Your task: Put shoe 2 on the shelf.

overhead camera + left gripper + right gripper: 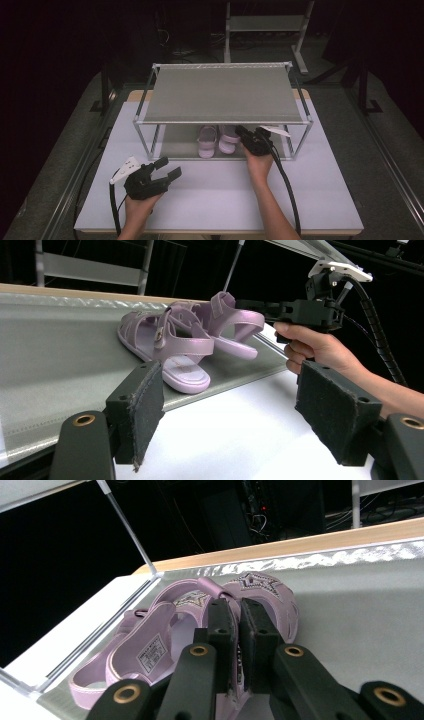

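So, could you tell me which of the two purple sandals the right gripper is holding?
The sandal nearer the right gripper, the right one in the high view; the other sandal lies untouched beside it.

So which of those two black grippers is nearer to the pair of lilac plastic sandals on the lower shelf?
The right gripper: it is at the lilac sandals, jaws shut on the right-hand one's heel strap. The left gripper hovers open over the white table, in front of the rack.
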Demonstrator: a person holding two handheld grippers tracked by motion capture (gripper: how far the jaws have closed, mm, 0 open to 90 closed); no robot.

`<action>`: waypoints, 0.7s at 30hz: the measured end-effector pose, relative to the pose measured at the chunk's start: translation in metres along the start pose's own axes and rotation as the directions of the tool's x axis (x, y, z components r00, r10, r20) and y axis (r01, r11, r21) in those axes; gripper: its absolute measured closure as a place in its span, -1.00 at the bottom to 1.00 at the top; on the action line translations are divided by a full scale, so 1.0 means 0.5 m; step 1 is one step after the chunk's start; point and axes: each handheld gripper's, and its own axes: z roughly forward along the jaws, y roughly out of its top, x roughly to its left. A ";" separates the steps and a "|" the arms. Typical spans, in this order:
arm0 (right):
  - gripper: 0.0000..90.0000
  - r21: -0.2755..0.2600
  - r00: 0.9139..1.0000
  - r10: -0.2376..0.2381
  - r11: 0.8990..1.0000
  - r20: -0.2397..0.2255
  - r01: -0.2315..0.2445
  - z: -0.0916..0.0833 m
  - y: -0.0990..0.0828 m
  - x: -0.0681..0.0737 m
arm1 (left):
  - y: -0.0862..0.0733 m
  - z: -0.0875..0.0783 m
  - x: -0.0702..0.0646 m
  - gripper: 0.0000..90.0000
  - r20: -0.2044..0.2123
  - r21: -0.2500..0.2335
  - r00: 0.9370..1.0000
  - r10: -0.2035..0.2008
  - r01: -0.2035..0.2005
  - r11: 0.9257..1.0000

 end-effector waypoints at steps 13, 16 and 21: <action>0.86 0.037 0.995 -0.097 0.995 0.016 0.096 0.019 -0.018 0.002 | -0.001 0.002 -0.002 -0.40 0.006 0.001 1.000 0.000 0.000 1.000; 0.85 0.039 0.995 -0.101 0.994 0.020 0.101 0.019 -0.019 0.003 | -0.001 0.002 -0.002 -0.40 0.006 0.002 1.000 0.001 -0.001 1.000; 0.85 0.055 0.990 -0.141 0.989 0.018 0.140 0.018 -0.026 0.005 | -0.001 0.002 -0.005 -0.40 0.010 0.003 1.000 0.003 -0.003 1.000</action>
